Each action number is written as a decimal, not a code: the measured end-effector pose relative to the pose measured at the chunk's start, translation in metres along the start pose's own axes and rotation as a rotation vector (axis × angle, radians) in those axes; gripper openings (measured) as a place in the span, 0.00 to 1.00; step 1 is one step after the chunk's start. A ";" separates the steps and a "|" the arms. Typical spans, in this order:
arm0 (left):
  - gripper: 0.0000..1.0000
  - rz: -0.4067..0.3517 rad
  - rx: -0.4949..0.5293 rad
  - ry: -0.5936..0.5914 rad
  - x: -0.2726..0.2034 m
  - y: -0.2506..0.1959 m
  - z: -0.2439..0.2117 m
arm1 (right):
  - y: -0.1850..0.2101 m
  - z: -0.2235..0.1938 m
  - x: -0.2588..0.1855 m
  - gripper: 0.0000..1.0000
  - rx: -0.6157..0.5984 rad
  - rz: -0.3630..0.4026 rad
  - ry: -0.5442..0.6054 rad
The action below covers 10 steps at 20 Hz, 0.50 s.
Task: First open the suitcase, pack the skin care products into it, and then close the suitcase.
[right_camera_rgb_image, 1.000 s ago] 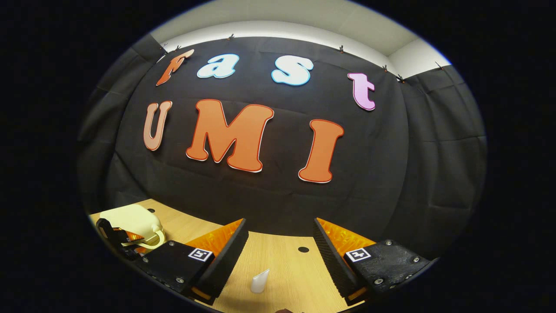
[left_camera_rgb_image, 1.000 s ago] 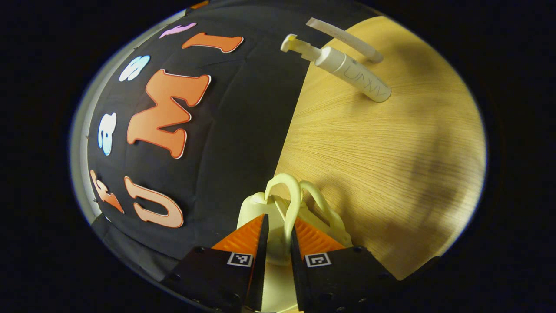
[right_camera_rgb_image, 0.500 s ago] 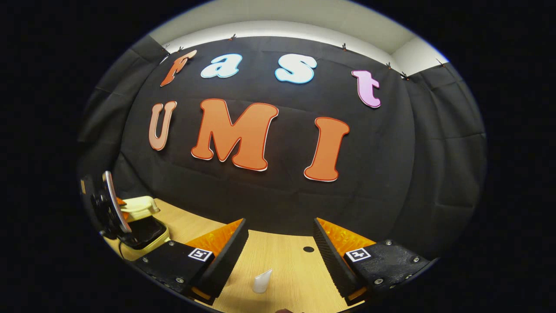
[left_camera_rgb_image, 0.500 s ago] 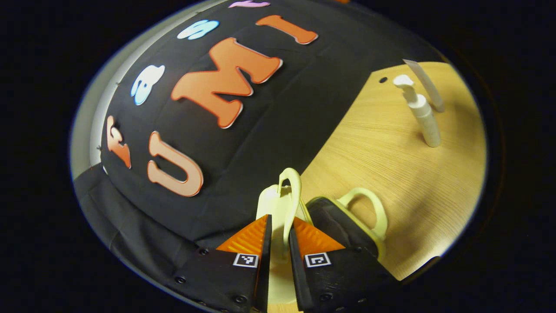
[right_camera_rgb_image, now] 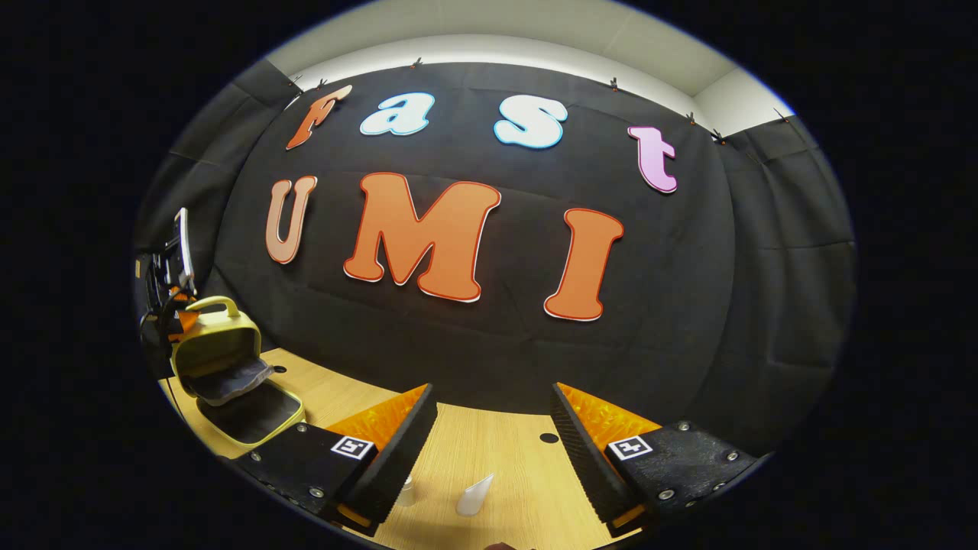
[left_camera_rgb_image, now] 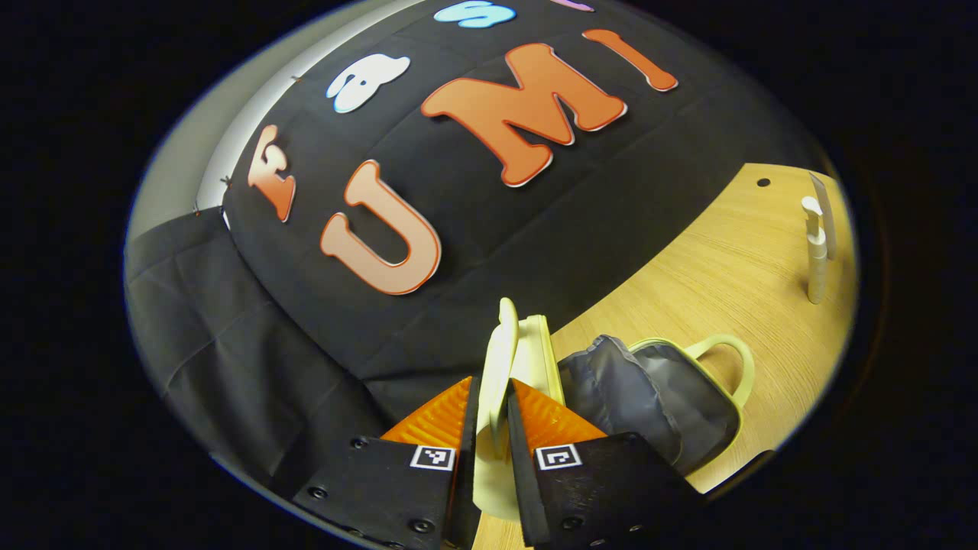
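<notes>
We've got left tool (left_camera_rgb_image: 489, 416) clenched on suitcase (left_camera_rgb_image: 649, 397) lid handle; right tool (right_camera_rgb_image: 493, 428) released, nearer tube (right_camera_rgb_image: 474, 495) standing just ahead.

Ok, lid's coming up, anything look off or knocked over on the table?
Nothing stands out. The left hand-held gripper is shut on the lid's handle and the suitcase stands open with its lining showing. The pump bottle stands upright, a tube beside it.
</notes>
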<state>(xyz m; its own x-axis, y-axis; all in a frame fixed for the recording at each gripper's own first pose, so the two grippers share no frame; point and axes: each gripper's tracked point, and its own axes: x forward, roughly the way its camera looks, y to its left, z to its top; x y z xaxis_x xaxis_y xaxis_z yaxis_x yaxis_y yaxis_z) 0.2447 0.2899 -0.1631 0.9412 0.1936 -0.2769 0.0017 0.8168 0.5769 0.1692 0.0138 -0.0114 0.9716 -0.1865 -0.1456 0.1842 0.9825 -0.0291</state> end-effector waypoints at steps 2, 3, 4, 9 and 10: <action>0.24 0.022 -0.067 0.028 0.012 0.032 -0.014 | 0.002 0.003 -0.001 0.96 -0.009 -0.018 -0.001; 0.24 0.041 -0.081 0.040 0.019 0.046 -0.022 | 0.002 0.004 -0.002 0.96 -0.010 -0.027 0.004; 0.24 0.054 -0.089 0.051 0.024 0.059 -0.031 | 0.004 0.005 -0.002 0.96 -0.012 -0.033 0.008; 0.24 0.106 -0.100 0.085 0.052 0.109 -0.074 | 0.009 0.024 -0.001 0.96 -0.025 -0.073 -0.020; 0.24 0.114 -0.103 0.106 0.061 0.116 -0.089 | 0.010 0.026 -0.002 0.96 -0.024 -0.077 -0.021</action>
<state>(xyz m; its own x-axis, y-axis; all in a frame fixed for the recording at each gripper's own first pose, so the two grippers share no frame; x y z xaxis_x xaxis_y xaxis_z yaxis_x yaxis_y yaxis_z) 0.2721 0.4452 -0.1817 0.8924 0.3402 -0.2966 -0.1429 0.8364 0.5292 0.1732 0.0235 0.0140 0.9578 -0.2610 -0.1208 0.2549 0.9649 -0.0633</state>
